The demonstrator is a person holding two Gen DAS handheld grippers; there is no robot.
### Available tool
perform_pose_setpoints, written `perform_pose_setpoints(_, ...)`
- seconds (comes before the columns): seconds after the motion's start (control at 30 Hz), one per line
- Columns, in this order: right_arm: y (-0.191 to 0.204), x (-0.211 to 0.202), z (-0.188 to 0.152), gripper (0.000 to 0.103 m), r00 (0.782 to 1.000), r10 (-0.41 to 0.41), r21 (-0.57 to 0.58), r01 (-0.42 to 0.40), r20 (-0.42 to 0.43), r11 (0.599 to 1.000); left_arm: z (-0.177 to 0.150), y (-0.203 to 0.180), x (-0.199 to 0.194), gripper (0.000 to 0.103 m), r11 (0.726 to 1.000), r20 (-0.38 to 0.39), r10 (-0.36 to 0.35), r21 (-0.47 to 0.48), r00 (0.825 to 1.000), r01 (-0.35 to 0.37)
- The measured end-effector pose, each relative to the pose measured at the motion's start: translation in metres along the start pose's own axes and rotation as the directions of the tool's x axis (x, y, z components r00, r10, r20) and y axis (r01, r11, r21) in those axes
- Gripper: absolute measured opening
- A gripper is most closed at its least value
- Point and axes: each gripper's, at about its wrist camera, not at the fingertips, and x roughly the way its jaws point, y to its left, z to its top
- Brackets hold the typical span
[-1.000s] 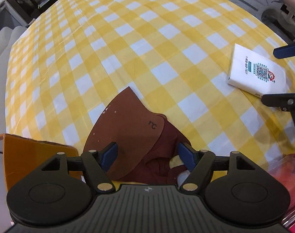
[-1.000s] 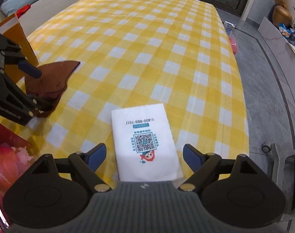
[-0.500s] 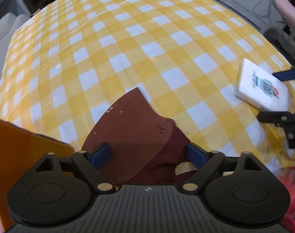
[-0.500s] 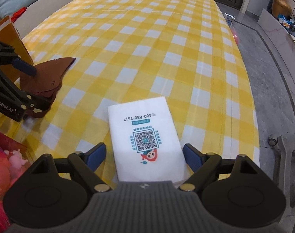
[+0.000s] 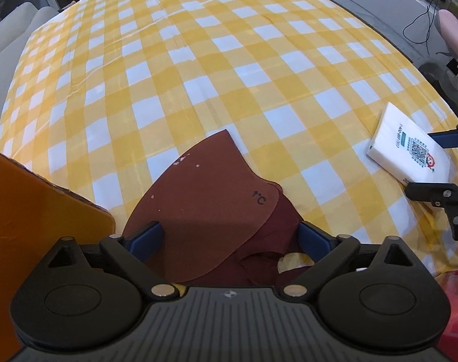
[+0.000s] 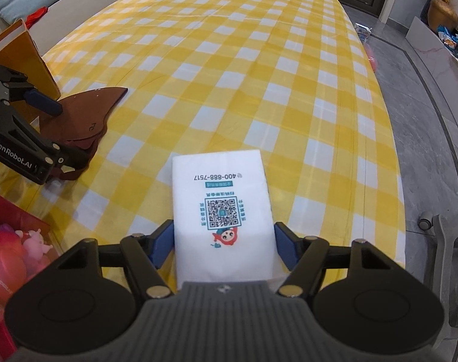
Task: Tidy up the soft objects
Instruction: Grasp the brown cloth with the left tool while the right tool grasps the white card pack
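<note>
White tissue pack (image 6: 221,211) now sits squarely between the fingers of the right gripper (image 6: 222,242), whose jaws have just been closing onto its near end; the blue pads look to be touching its sides, though whether they squeeze yet I cannot tell. That suggests a pickup is beginning. On the left, the left gripper (image 5: 230,235) has just spread its jaws fully and grips nothing, straddling the brown cloth (image 5: 204,199) lying flat on the checked tabletop (image 5: 229,60), beside the orange box (image 5: 33,211).
</note>
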Motion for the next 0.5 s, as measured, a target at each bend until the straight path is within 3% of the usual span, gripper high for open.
perform_pose_setpoints(0.2, 0.0, 0.0, 0.0, 0.067, 1.0, 0.002, -0.001, -0.002, -0.004, 1.0, 0.002, -0.006, -0.006, 0.08, 1.0, -0.006, -0.024, 0.015, 1.0, 0.024)
perform_pose_setpoints(0.37, -0.001, -0.002, 0.0, 0.066, 1.0, 0.007, -0.001, -0.007, -0.008, 1.0, 0.004, -0.014, -0.01, 0.043, 0.998, -0.008, -0.035, 0.049, 0.999, 0.036)
perform_pose_setpoints(0.5, -0.001, -0.003, 0.0, 0.064, 1.0, 0.013, 0.005, -0.013, -0.012, 1.0, 0.005, -0.012, -0.011, 0.031, 0.999, -0.011, -0.022, 0.038, 1.0, 0.023)
